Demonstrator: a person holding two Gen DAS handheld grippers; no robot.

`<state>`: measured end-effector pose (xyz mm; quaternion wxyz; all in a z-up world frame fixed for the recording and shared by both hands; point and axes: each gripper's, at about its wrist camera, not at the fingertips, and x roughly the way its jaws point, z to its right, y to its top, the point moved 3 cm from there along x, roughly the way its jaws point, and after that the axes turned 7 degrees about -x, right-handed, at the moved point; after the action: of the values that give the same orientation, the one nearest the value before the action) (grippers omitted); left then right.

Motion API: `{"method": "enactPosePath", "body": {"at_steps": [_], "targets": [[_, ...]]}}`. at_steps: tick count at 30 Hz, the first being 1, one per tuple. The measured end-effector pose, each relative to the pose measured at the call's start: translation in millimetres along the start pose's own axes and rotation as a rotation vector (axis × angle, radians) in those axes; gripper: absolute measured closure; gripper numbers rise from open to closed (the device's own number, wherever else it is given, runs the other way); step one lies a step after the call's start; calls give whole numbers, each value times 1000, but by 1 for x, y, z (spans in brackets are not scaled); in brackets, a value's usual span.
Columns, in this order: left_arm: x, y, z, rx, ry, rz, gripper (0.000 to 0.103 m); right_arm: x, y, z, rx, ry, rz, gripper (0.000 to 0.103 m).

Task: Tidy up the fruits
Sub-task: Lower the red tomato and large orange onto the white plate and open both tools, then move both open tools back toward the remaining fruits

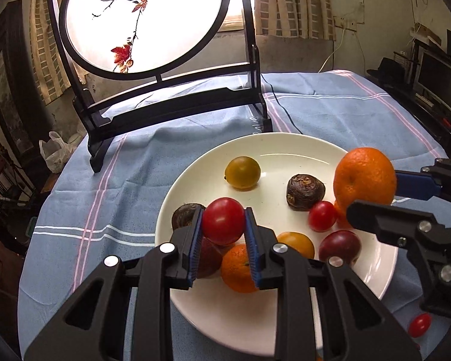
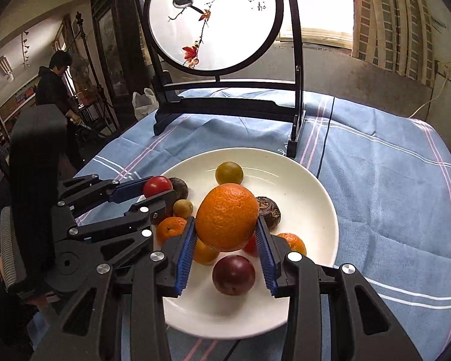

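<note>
The left gripper (image 1: 224, 225) has its jaws clamped on a red tomato (image 1: 223, 221) above the white plate (image 1: 213, 310); the right gripper (image 2: 227, 231) pinches a large orange (image 2: 227, 216), hiding fruit beneath. A small tomato (image 1: 419, 325) lies off-plate, partly cut off.

I see a glossy white ceramic-looking plate (image 2: 321, 210), a pebbly-skinned orange (image 2: 227, 218), and soft matt blue cloth (image 2: 375, 180) at right.
</note>
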<state>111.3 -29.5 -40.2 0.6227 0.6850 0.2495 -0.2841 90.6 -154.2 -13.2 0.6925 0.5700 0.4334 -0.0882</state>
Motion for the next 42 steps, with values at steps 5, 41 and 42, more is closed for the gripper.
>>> {"method": "enactPosePath", "body": {"at_steps": [5, 41, 42], "targets": [[11, 3, -1, 7, 21, -3, 76, 18, 1, 6, 14, -12, -30, 63], [-111, -151, 43, 197, -280, -68, 40, -95, -193, -36, -44, 26, -171, 50], [-111, -154, 46, 202, -286, -68, 39, -91, -194, -35, -33, 31, -179, 53]]}}
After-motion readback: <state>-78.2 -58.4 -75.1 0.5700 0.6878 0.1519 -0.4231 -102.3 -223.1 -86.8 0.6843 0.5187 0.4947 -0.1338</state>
